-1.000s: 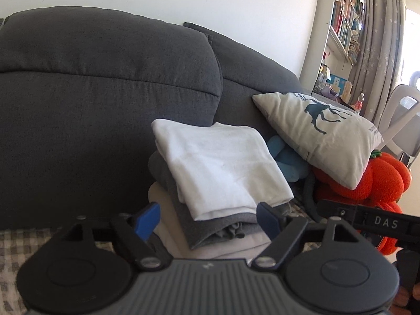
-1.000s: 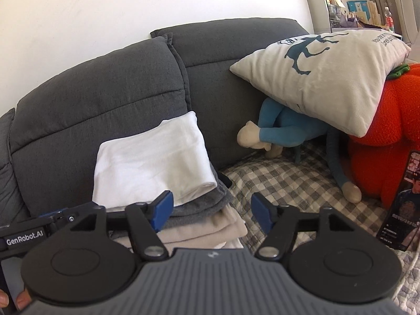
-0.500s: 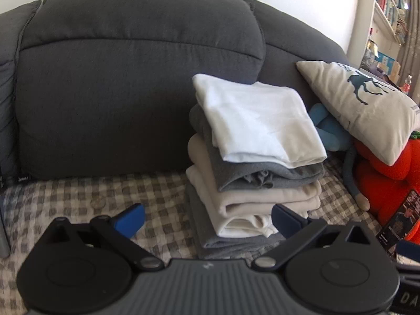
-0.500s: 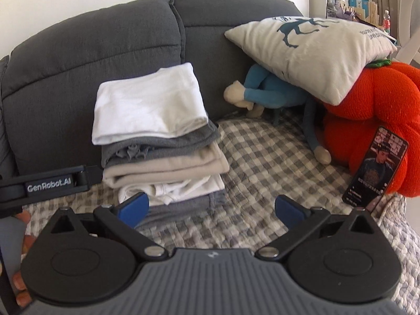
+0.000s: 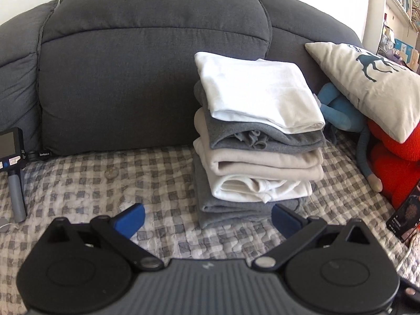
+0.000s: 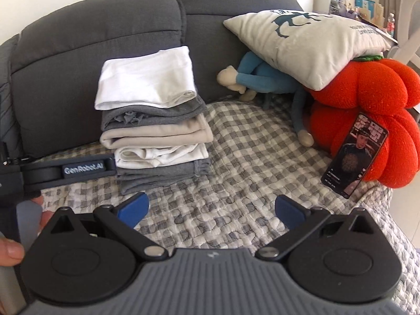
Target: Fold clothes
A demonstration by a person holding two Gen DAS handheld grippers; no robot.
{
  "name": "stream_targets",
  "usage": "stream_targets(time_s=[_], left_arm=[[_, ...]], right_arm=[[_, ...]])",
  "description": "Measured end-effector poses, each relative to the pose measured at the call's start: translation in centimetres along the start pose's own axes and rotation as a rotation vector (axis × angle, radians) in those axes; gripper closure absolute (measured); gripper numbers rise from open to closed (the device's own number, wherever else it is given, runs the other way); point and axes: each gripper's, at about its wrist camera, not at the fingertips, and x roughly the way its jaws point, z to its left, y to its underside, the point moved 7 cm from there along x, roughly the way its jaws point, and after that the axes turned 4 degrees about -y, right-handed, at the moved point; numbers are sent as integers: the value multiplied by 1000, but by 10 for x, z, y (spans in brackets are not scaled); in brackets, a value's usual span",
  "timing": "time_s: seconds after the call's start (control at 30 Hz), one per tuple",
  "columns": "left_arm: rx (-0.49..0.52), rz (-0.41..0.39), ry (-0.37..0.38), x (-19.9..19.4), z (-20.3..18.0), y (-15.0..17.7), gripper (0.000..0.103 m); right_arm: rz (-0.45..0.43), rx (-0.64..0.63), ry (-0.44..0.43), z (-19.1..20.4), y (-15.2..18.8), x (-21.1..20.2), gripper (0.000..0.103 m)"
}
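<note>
The dark grey sofa [image 5: 155, 60] fills the view ahead of you, its seat covered by a checked quilt [image 5: 162, 183] that gives a flat, soft bed for folding. Towards two o'clock in the right wrist view, a pale cushion with a deer print [image 6: 307, 44] leans over a red pumpkin plush [image 6: 367, 120] and a blue soft toy [image 6: 265, 78], all pushed to the sofa's end, probably to keep the middle of the seat free.

The stack of folded clothes [image 5: 258, 141] stands at about one o'clock in your left wrist view and eleven o'clock in the right one, with its back edge close to the backrest, which likely steadies it. On top lies a white piece [image 5: 258, 94], then grey, beige, white and grey at the bottom, each squared over the one below. Judging from this, the folding is well along or done; no loose garment shows on the quilt in either view.

A phone [image 6: 354, 155] is propped upright against the pumpkin, screen facing you. A small handheld device with a screen [image 5: 10, 155] stands at nine o'clock by the backrest.

Your left gripper [image 5: 207, 219] and right gripper [image 6: 211, 210] both hang over bare quilt short of the stack, jaws spread as wide as they go and holding nothing, ready for the next piece
</note>
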Motion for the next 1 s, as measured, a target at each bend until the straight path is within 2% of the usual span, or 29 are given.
stream_targets(time_s=[0.13, 0.3, 0.47, 1.0], left_arm=[[-7, -24, -9, -4, 3, 6, 0], [4, -41, -34, -3, 4, 7, 0], [17, -39, -18, -2, -2, 11, 0], [23, -37, -1, -5, -8, 17, 0]], right_arm=[[12, -20, -5, 0, 2, 3, 0], [24, -5, -54, -1, 5, 3, 0], [45, -46, 9, -1, 9, 3, 0], [97, -91, 8, 11, 23, 1, 0]])
